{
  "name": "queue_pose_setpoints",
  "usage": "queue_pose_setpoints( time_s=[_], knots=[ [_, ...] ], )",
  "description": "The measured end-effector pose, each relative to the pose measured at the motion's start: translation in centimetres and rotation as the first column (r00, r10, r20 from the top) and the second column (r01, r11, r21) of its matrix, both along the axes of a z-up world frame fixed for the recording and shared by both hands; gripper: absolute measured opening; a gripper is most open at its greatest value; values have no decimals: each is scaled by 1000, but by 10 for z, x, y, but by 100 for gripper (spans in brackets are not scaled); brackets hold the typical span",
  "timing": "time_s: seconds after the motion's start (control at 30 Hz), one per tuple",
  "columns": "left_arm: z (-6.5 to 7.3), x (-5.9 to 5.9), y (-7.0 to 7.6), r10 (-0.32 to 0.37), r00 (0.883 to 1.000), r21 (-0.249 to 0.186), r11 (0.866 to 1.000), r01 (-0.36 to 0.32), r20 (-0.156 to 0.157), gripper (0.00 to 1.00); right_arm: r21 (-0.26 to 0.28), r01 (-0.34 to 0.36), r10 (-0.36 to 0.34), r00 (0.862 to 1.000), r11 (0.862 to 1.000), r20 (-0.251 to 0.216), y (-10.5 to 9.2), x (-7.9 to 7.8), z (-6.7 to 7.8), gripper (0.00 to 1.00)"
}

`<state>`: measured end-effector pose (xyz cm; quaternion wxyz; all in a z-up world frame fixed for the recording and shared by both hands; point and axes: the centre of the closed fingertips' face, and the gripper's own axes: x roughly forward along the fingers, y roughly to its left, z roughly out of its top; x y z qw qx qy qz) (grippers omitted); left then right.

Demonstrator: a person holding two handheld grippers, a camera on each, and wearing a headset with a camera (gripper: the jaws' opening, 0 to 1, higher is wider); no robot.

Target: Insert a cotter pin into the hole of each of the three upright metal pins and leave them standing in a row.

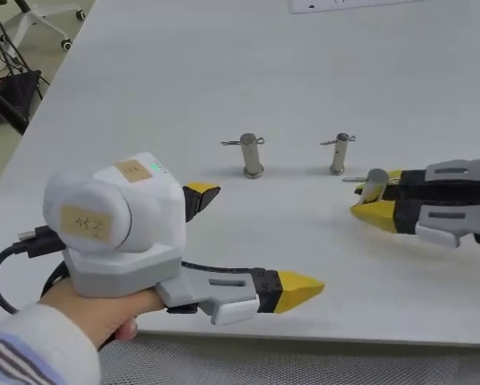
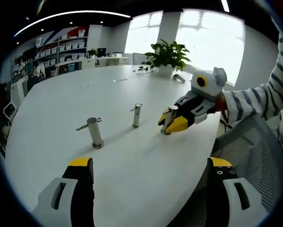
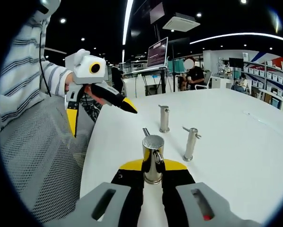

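While the left gripper (image 1: 252, 241) hovers low at 7 o'clock in the head view, its yellow-tipped jaws spread wide with nothing between them, the right gripper (image 1: 372, 198) at 3 o'clock is closed on a short silver cylindrical metal pin with a flat round head (image 1: 376, 184). In the right gripper view that held pin (image 3: 153, 158) sits dead centre between the jaws, gripped low on its shaft with the head standing clear above the yellow tips. A thin wire cotter pin (image 3: 157, 156) passes through it (loop on the near side, straight tail poking out toward 11 o'clock). Two more upright silver metal pins, one at 12 o'clock (image 1: 251, 155) and one at 1 o'clock (image 1: 339, 152), stand side by side on the smooth white tabletop (image 1: 224, 72). Each carries a wire crosswise near its top. Both stand apart from either gripper, just beyond the held pin.
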<state>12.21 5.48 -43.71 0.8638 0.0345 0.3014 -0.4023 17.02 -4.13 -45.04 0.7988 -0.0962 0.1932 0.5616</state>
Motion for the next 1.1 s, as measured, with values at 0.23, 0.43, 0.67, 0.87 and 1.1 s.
queue_pose_setpoints(
  time_s=[0.23,0.43,0.67,0.87,1.1],
  knots=[
    [-3,0,-1,-5,1000,9,1000,5,-15,99,-28,61,-60,998,998,10,-36,26,-1,8],
    [-1,4,-3,-14,1000,15,1000,15,-15,99,-26,106,-106,994,994,2,-60,47,-6,8],
    [0,5,-1,-12,1000,25,1000,13,-19,99,-15,122,-122,992,992,-21,-72,60,-18,8],
    [-2,2,2,5,1000,28,1000,-4,-29,99,-21,107,-108,994,994,-17,-76,64,-25,8],
    [-4,0,4,8,999,30,1000,-6,-39,99,-15,96,-97,995,995,-12,-76,64,-29,8]
  ],
)
